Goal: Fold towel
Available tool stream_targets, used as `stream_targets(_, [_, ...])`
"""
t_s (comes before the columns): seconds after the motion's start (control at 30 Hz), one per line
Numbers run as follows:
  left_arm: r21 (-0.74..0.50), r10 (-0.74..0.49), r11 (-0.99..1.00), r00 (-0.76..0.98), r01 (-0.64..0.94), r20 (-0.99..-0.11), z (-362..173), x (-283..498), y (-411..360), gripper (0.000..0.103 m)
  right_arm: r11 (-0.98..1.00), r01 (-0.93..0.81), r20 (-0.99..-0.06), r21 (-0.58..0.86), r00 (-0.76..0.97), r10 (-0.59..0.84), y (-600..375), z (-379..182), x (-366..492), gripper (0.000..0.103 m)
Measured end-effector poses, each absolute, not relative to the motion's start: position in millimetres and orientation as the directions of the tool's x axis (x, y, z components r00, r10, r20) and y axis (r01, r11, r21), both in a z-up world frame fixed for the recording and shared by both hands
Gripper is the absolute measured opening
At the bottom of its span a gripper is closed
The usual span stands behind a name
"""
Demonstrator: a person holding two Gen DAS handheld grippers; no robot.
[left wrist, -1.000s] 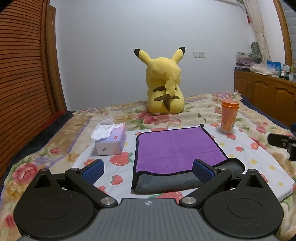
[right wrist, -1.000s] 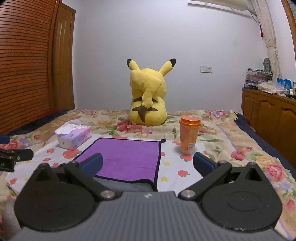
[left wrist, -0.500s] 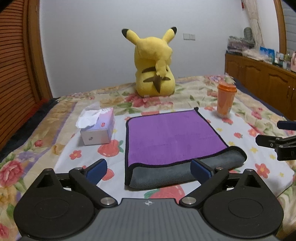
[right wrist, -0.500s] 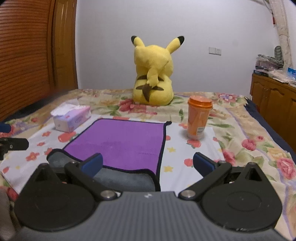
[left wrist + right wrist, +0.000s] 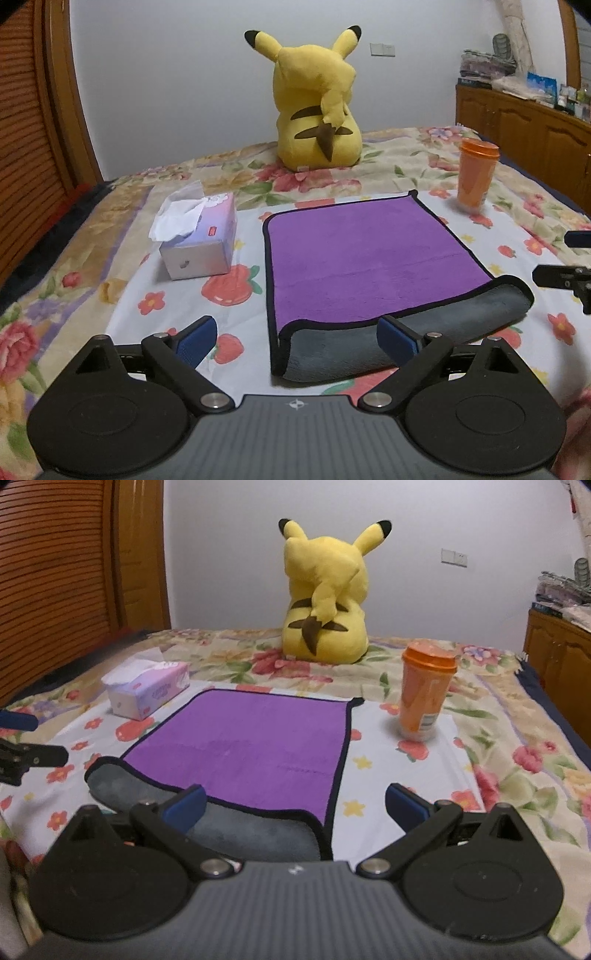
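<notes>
My left hand-held gripper [image 5: 295,341] and right hand-held gripper [image 5: 295,805] gaped wide, empty, above the purple towel's [image 5: 365,258] near edge on the bed [image 5: 122,229].

Splayed left tool [image 5: 297,338] before half-folded towel [image 5: 369,258]

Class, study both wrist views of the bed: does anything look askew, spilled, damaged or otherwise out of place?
Nothing is spilled or damaged. The one irregular thing is the purple towel: its near edge is curled over, showing the grey underside, and runs slanted rather than square. The orange cup stands upright, and the tissue box looks intact.
</notes>
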State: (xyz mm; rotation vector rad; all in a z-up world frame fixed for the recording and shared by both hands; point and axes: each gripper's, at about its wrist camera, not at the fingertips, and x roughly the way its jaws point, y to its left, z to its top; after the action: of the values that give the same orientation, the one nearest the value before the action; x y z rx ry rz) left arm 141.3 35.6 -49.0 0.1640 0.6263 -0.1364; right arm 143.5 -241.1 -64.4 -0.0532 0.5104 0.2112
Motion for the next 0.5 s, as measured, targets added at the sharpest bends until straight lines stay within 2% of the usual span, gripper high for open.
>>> stream_targets(0.23, [0.069,-0.091,0.984,0.787,0.167,-0.611,-58,159,46,0.097,0.972,-0.236,-0.520,0.000,0.830,0.202,-240,-72,160,0.103])
stream_targets(0.43, [0.059,-0.097,0.983,0.765,0.174,-0.636,-69,177,50,0.088,0.968,-0.251,-0.558,0.016,0.801,0.217,-240,-80,174,0.102])
stream_targets(0.5, [0.061,-0.098,0.982,0.758,0.179,-0.644,-73,182,51,0.087,0.966,-0.257,-0.570,0.017,0.791,0.220,-240,-83,179,0.095])
